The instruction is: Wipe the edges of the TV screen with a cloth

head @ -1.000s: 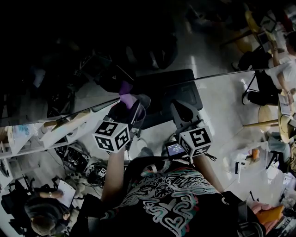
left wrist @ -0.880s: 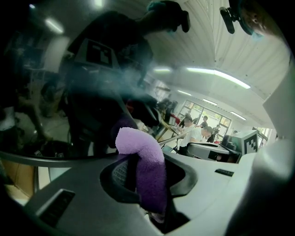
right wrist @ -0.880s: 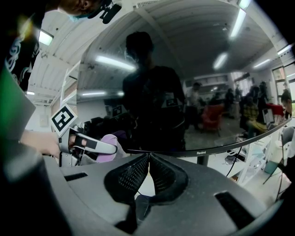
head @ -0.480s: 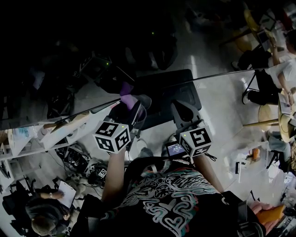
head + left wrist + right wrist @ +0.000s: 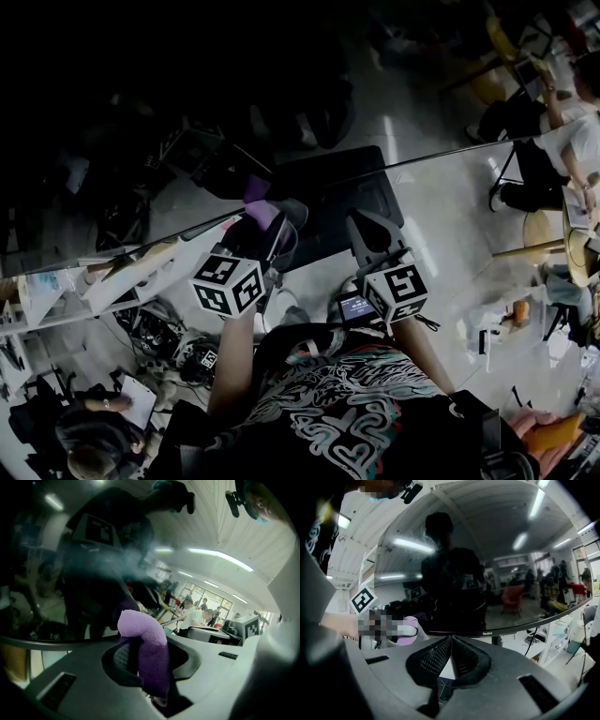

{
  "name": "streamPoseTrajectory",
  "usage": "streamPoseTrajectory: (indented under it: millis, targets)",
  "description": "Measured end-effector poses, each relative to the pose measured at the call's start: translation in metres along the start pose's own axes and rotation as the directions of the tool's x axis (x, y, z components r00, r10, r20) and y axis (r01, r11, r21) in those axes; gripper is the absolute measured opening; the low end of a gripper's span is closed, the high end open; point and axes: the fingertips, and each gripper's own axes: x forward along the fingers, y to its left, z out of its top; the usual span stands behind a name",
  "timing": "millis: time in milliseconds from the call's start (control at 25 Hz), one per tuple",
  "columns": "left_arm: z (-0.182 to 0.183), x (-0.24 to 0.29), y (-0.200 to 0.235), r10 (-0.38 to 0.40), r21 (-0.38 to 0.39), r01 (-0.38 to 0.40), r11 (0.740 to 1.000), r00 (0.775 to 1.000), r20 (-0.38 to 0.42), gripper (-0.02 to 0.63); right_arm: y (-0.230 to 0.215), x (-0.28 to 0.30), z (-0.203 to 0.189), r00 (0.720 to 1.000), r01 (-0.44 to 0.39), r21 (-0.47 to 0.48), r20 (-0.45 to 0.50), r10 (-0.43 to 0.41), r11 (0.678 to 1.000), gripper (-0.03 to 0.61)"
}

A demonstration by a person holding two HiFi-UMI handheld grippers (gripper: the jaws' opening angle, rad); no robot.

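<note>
The TV screen (image 5: 187, 94) is a wide dark mirror-like panel, and its lower edge (image 5: 441, 155) slants across the head view. A purple cloth (image 5: 258, 208) is clamped in my left gripper (image 5: 265, 220) and rests against that edge. In the left gripper view the cloth (image 5: 143, 639) bulges up between the jaws, close to the screen's edge (image 5: 42, 641). My right gripper (image 5: 361, 225) hangs just right of it, shut and empty. In the right gripper view the closed jaws (image 5: 451, 641) point at the screen's bezel (image 5: 487, 633), with the cloth (image 5: 410, 623) at left.
White shelving (image 5: 56, 291) and tangled cables (image 5: 159, 328) lie below the screen at left. A seated person (image 5: 94, 431) is at lower left. More people sit at tables (image 5: 562, 169) on the right, by a white stand (image 5: 555, 634).
Both grippers and the cloth sit a touch lower in the head view. The cloth stays at the screen's edge in the left gripper. No jaw has opened or shut.
</note>
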Motion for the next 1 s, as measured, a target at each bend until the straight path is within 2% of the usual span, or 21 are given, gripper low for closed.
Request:
streamPoseTrajectory:
  millis: [1000]
  targets:
    - [0.010, 0.036, -0.037, -0.021, -0.016, 0.021, 1.000, 1.000, -0.003, 0.107, -0.047, -0.012, 0.013, 0.999, -0.007, 0.015, 0.033, 0.006, 1.000, 0.031]
